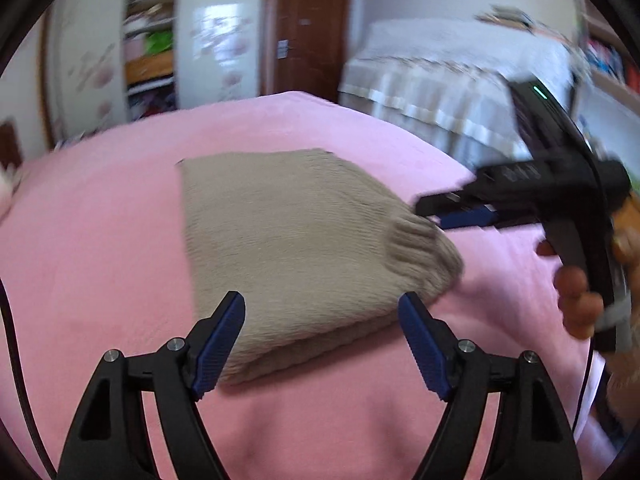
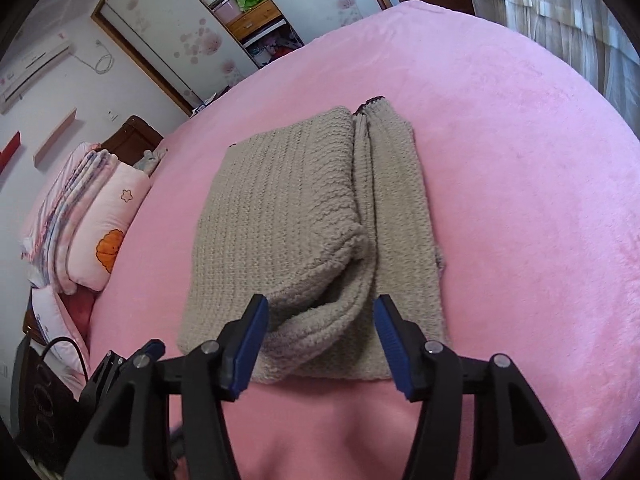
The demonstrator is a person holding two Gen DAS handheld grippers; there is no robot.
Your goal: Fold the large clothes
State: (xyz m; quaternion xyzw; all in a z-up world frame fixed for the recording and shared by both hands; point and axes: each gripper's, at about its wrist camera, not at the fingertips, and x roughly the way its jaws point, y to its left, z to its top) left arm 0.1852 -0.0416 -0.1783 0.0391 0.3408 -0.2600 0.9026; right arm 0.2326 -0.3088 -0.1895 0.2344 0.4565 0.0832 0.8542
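Note:
A beige knitted sweater [image 1: 288,236] lies folded into a thick rectangle on the pink bed cover [image 1: 100,248]. My left gripper [image 1: 322,308] is open and empty, its fingers straddling the sweater's near edge just above it. In the right wrist view the sweater [image 2: 280,208] shows a folded top layer and a narrower strip along its right side. My right gripper [image 2: 318,316] is open and empty at the sweater's near folded edge. The right gripper also shows in the left wrist view [image 1: 436,212], at the sweater's right edge, held by a hand.
The pink bed cover [image 2: 520,200] spreads all around the sweater. Pillows and folded bedding [image 2: 92,216] are stacked at the left. A wardrobe [image 1: 152,40] and a brown door [image 1: 308,28] stand behind. A second bed with a white cover [image 1: 460,68] stands at the back right.

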